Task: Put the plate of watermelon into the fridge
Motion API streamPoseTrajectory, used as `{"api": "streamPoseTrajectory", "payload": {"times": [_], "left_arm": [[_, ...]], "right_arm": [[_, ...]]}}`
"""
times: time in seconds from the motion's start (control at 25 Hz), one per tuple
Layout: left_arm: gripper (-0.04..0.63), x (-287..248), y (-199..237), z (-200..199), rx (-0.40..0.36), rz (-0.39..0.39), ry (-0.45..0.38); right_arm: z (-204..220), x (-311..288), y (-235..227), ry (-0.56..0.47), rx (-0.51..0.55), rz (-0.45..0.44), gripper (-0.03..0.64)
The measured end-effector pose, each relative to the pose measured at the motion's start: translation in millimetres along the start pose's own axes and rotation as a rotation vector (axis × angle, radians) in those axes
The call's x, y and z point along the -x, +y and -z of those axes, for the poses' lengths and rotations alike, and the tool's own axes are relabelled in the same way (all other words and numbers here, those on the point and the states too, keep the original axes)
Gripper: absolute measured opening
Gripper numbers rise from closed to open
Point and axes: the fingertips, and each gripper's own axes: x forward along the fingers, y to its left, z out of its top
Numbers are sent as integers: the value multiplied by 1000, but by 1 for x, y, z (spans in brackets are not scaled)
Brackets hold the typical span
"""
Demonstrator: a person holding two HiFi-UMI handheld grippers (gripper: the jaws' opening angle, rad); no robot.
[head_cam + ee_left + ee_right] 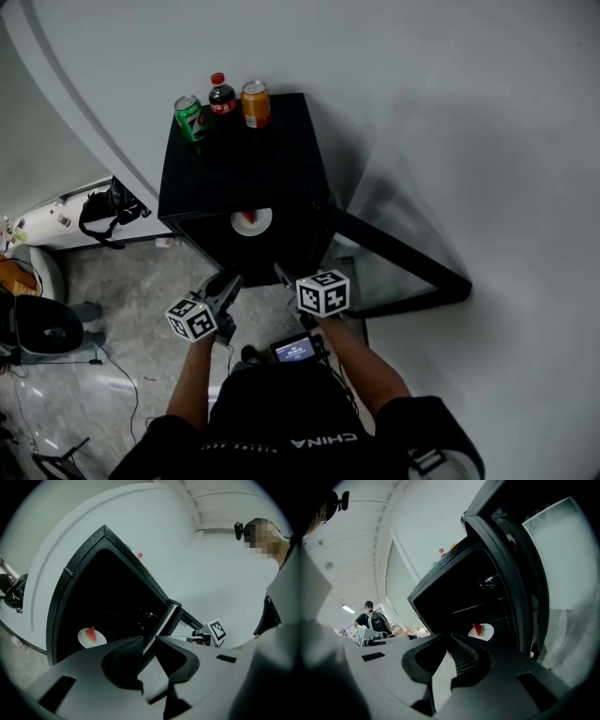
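Two grippers are hovering side by side in front of the open fridge (246,161), both empty. The left gripper (228,284) is keeping its jaws a narrow slit apart with nothing between them. The right gripper (282,276) is holding its jaws drawn in until the tips are almost meeting, and it too is gripping nothing.

The plate (251,221) is sitting inside the fridge, near the front edge of its dark interior, with the watermelon (247,218) slice lying on it. From the head view, the plate is lying just beyond both grippers and between their lines of reach, touching neither.

In the left gripper view the plate (91,637) is showing to the left of the jaws, low in the fridge opening. In the right gripper view the plate (481,631) is showing just above and to the right of the jaw tips, clear of them.

The fridge door (398,262) is standing swung out to the right. A green can (188,117), a cola bottle (222,96) and an orange can (255,103) are standing in a row along the back edge of the fridge's top.
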Motion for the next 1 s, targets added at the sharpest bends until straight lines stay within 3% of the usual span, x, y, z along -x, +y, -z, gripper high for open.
{"api": "streamPoseTrajectory", "payload": {"times": [0.12,0.28,0.64,1.0], "left_arm": [[81,5,-13,6,9,4,-7],[23,18,-32,24,-2,10,14],[12,51,-58,62,3,89,48],[12,154,-83,105,-34,115,75]], "right_arm": [[4,5,-3,25,17,-19,37],[9,21,1,18,36,-16,31],[45,43,22,9,74,9,26],[123,75,95,-1,65,59,25]]}}
